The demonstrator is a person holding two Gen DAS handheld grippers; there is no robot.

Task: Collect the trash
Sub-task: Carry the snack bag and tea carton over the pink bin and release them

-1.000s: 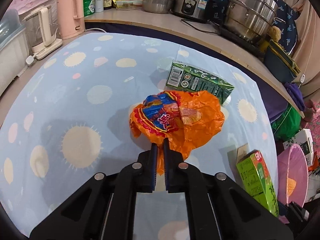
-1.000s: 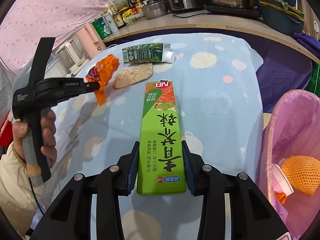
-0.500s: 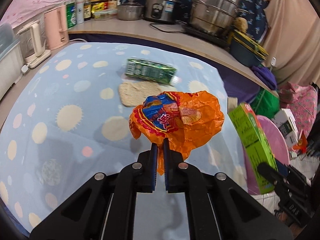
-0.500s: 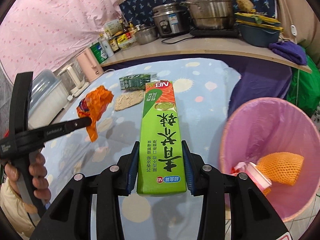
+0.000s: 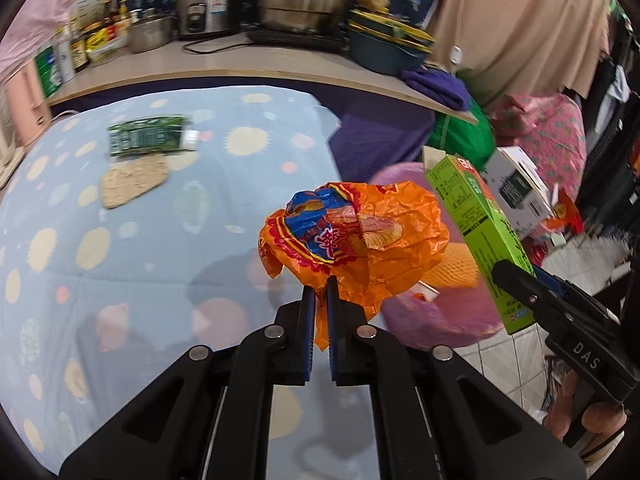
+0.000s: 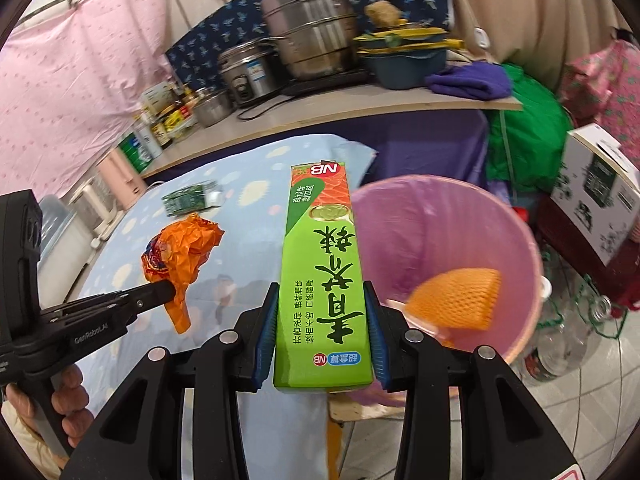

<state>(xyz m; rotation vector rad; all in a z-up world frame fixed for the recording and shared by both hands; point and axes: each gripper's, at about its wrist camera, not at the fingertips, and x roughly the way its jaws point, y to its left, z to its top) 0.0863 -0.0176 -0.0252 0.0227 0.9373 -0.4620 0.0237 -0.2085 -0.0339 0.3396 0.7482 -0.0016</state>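
Wrapper (image 5: 356,240) and carton (image 6: 324,280) between jaws

- Even, bright indoor light; soft shadows fall on the worktop (image 5: 120,216) just ahead of the jaws.
- Strong fisheye bending, black corners.
- Background beyond the jaws motion-blurred.

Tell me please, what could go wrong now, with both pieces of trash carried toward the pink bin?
The orange wrapper is pinched only at its lower edge by the left gripper; it might slip out before the pink bin. The long green carton, held near one end by the right gripper, may catch the rim.
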